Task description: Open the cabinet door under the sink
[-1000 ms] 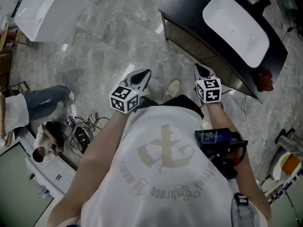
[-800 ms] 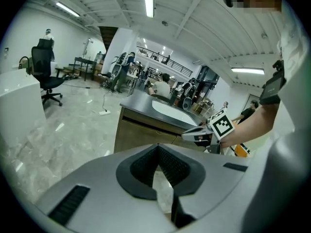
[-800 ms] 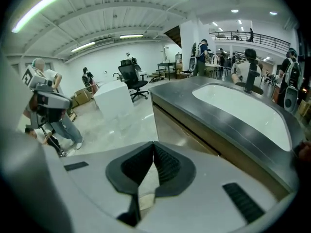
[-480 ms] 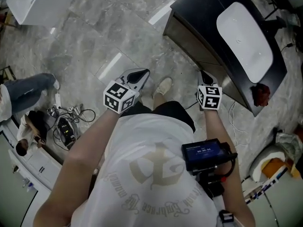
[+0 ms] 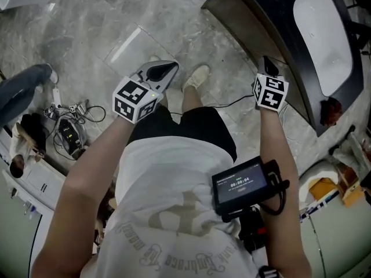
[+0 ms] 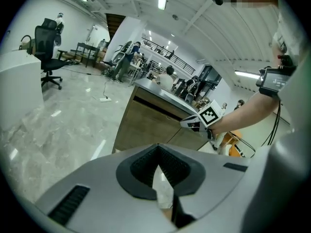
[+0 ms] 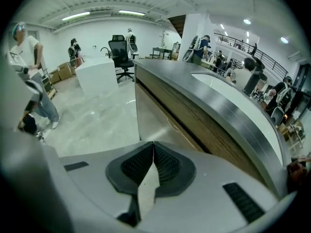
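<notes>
spreading across the whole scene is a grey marbled floor (image 5: 87,33). at the far right stands a dark desk (image 5: 278,22) with a long white sink (image 5: 324,33) set into its top. under that top runs the brown cabinet door (image 6: 143,125), flat and closed in both gripper views, facing the person.

the person stands near the middle, just left of the desk, in a white printed shirt (image 5: 174,213) and black shorts, both arms stretched forward and down. a second person's leg in jeans (image 5: 20,94) shows at the far left edge, beside a tangle of cables (image 5: 72,126) on the floor.

the left gripper (image 5: 165,69) hangs over the floor left of the person's pale shoe (image 5: 197,77), well apart from the desk, its jaws pressed together with nothing between them. the right gripper (image 5: 268,62) points down at the cabinet front below the desk edge, close to it but apart from it in its own view, jaws likewise pressed together and empty. a small lit screen (image 5: 240,184) sits at the person's right side.
</notes>
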